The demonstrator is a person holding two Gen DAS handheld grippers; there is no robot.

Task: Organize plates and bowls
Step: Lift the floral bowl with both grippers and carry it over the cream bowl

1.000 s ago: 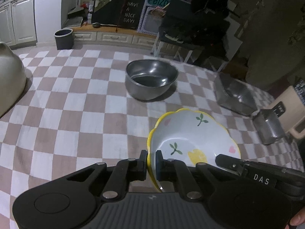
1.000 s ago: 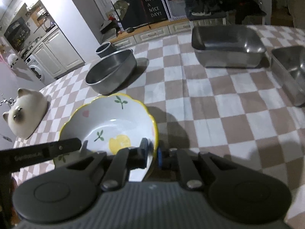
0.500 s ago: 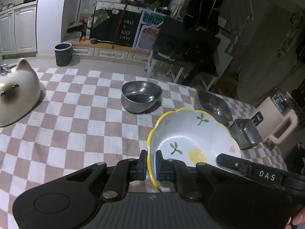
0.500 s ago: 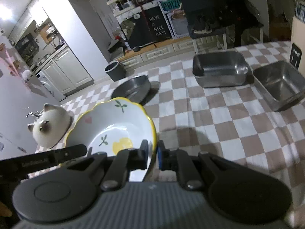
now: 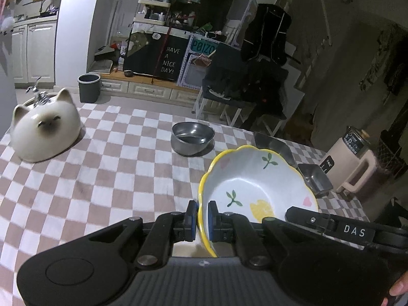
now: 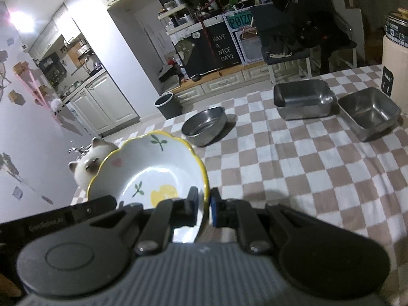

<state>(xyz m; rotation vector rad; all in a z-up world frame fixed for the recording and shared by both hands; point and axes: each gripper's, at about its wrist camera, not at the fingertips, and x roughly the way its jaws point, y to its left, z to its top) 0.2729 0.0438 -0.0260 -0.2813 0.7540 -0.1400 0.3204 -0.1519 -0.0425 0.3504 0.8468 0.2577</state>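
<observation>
The left hand-held gripper (image 5: 202, 219) is black with blue pads and silver screws. Its neighbour's side bar reads "DAS". The right hand-held gripper (image 6: 203, 209) looks alike.

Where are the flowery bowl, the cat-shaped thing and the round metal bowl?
flowery bowl (image 5: 255, 178): left wrist view, inner wall.
cat-shaped dish (image 5: 46, 132): left wrist view, face.
round metal bowl (image 6: 205, 125): right wrist view, inside.

Home kitchen-diner: white cabinets (image 6: 102, 102), checked tablecloth (image 5: 102, 173), cluttered shelves (image 5: 163, 7)

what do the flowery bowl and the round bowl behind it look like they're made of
Flowery bowl: likely glazed ceramic, with a glossy white inside, painted leaves and a scalloped yellow rim.
Round bowl: apparently stainless steel, a grey metallic sheen with soft reflections, brushed rather than mirror-bright.
</observation>
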